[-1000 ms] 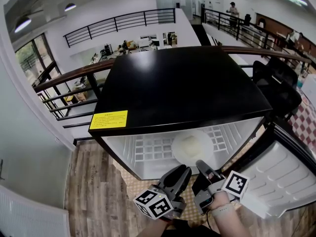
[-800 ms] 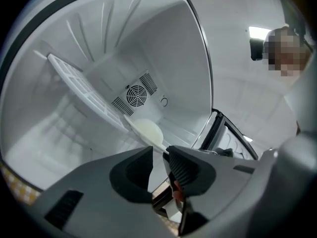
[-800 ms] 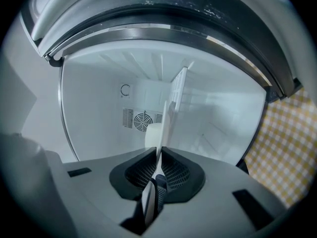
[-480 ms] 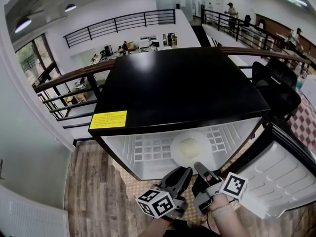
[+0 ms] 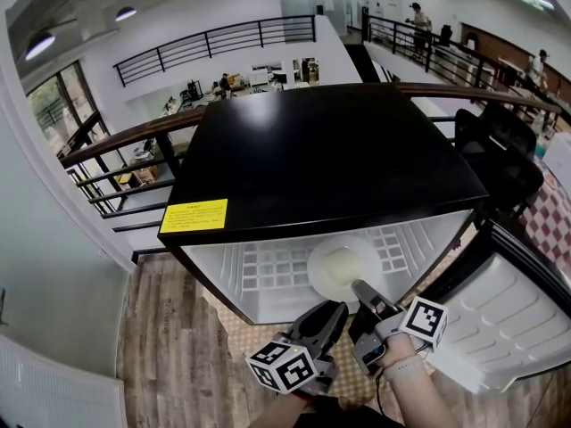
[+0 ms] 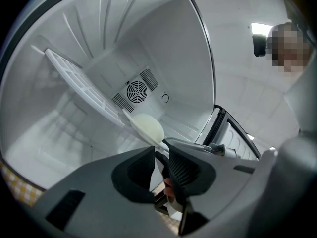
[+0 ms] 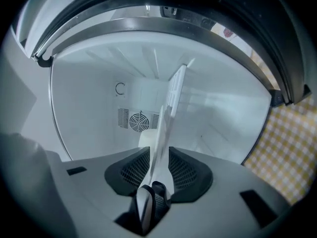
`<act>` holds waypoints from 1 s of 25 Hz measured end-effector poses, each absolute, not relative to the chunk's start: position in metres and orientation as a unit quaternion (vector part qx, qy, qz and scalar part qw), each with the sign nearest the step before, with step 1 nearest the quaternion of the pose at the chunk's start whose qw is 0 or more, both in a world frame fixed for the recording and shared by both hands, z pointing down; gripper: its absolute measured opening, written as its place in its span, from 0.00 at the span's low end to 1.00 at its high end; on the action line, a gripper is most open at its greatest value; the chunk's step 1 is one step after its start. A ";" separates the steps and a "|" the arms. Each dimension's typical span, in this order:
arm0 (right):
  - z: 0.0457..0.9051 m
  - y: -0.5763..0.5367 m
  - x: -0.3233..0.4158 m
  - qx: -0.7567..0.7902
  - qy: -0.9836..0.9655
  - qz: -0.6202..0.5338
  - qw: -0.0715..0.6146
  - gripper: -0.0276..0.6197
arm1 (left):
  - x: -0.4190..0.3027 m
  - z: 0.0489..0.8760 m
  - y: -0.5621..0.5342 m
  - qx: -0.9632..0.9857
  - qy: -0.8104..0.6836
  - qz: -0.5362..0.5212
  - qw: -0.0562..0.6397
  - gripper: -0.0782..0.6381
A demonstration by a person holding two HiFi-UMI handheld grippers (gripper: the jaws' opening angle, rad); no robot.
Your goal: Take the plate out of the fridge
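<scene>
A white plate (image 5: pixel 342 266) lies on the white wire shelf (image 5: pixel 268 270) inside the open black-topped fridge (image 5: pixel 330 159). My right gripper (image 5: pixel 359 287) reaches in at the plate's near rim. In the right gripper view the plate (image 7: pixel 161 133) shows edge-on and runs into the gap of the right gripper (image 7: pixel 159 155). Its jaws are opening and the pads stand clear of the rim. My left gripper (image 5: pixel 332 308) hangs just outside the fridge, below and left of the plate (image 6: pixel 146 125). The left gripper (image 6: pixel 161 155) shows only a narrow gap, with nothing in it.
The fridge door (image 5: pixel 508 319) stands swung open to the right. A yellow checked mat (image 5: pixel 241 324) lies on the wood floor under the fridge. A black chair (image 5: pixel 500 150) and a railing (image 5: pixel 134 136) stand behind it.
My right gripper has moved forward to the plate's rim and its jaws have parted around it. The left gripper has barely moved.
</scene>
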State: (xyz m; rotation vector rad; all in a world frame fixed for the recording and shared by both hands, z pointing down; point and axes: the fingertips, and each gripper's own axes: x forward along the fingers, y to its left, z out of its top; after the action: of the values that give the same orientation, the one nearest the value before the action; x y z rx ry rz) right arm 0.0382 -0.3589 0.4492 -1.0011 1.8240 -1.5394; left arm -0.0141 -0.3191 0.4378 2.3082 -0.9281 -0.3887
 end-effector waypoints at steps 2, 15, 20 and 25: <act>0.448 -0.360 0.036 -0.363 0.678 -0.576 0.276 0.20 | -0.013 0.438 -0.318 0.878 -0.353 -0.135 0.293 0.24; 0.445 -0.347 0.038 -0.358 0.651 -0.594 0.309 0.14 | -0.018 0.430 -0.300 0.907 -0.380 -0.077 0.168 0.17; 0.441 -0.339 0.038 -0.368 0.663 -0.574 0.309 0.14 | -0.029 0.425 -0.294 0.901 -0.399 -0.085 0.145 0.14; 0.439 -0.330 0.036 -0.371 0.659 -0.569 0.321 0.14 | -0.038 0.421 -0.289 0.896 -0.410 -0.092 0.142 0.14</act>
State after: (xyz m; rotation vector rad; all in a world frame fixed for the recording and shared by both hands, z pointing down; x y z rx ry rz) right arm 0.0364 -0.3305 0.4389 -0.9757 1.7311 -1.4956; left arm -0.0376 -0.2887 0.4214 2.5874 -1.1835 -0.2651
